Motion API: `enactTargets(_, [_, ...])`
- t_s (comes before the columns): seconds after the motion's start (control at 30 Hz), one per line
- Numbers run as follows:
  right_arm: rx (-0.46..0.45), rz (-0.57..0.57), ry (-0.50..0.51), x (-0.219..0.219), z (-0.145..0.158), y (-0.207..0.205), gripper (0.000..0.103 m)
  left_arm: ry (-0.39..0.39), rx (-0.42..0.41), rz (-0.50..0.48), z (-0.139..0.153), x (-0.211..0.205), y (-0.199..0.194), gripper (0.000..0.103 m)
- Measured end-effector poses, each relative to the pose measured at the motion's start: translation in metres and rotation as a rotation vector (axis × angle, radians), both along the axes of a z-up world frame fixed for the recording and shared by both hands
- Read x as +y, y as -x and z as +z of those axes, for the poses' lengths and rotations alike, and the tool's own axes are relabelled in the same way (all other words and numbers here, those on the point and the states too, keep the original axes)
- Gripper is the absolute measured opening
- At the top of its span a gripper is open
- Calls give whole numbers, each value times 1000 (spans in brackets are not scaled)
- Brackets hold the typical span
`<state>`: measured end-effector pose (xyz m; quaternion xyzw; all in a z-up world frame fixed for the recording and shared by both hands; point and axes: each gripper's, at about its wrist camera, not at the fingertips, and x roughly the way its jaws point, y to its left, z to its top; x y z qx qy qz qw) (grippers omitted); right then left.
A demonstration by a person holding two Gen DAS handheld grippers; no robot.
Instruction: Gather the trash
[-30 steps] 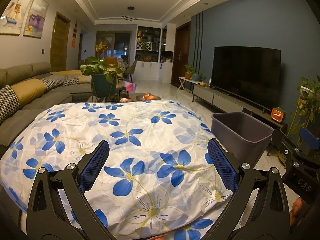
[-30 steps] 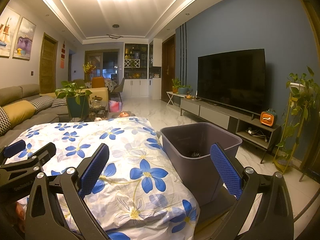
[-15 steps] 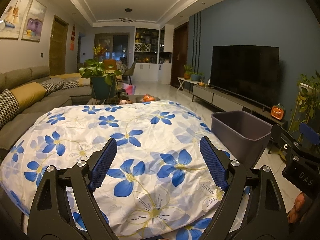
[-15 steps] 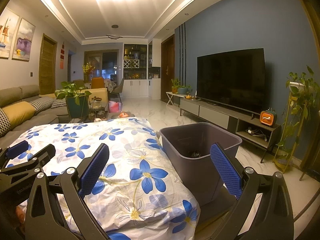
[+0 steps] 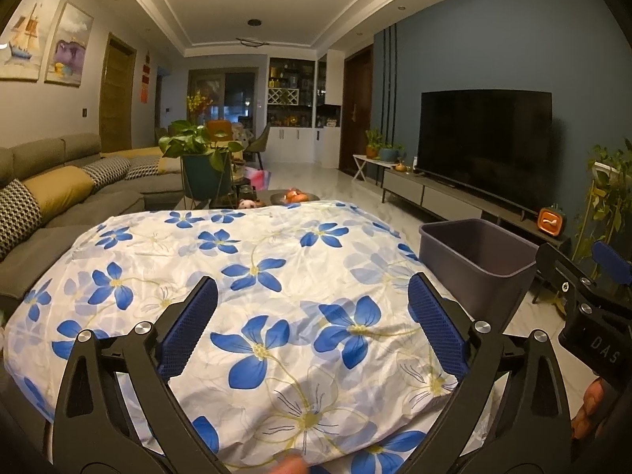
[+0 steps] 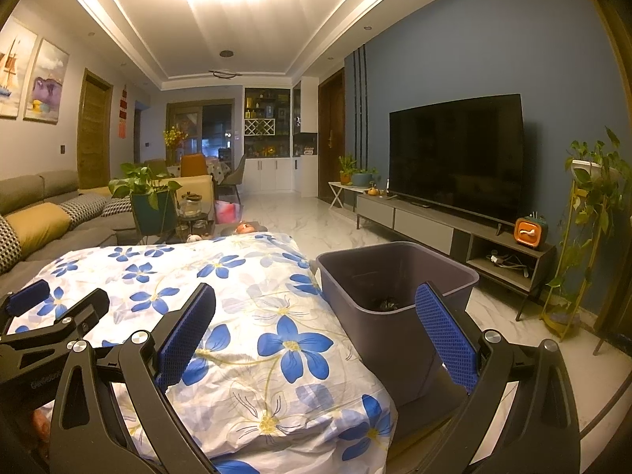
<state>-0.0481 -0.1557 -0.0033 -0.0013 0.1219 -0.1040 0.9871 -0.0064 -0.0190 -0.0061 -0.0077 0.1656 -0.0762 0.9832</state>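
The gray bin [image 6: 395,288] stands on the floor [image 6: 316,217], just beside the right edge of the desk [image 6: 300,426]. The desk is covered by a white cloth with blue flowers [image 6: 237,316]. Only the right wrist view looks down into the bin. It shows a small dark thing [image 6: 388,304] at the bottom; it is too small to tell what it is. The left wrist view sees the bin [image 5: 474,252] from the side, so the bottom is hidden.

The right gripper [image 6: 316,328] hangs over the desk's right edge. Its jaws are wide apart and hold nothing. One blue pad is over the cloth and the other is in front of the bin. The left gripper [image 5: 312,328] hangs over the middle of the cloth [image 5: 276,276]. Its jaws are opening, with nothing between them.

Each view shows the other gripper at its edge. The left wrist view also shows some of the person's fingers [image 5: 588,407] at the lower right.

A sofa [image 5: 59,197] with pillows is on the left. A big dark TV [image 6: 454,158] stands on a low stand [image 6: 434,225] by the blue wall. A potted plant [image 5: 201,158] stands behind the desk.
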Motion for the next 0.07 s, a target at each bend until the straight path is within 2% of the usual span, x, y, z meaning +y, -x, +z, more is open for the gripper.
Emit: enactTargets(0.07, [-1, 0, -2, 2, 0, -1, 97, -11, -3, -1, 1, -2, 1, 96])
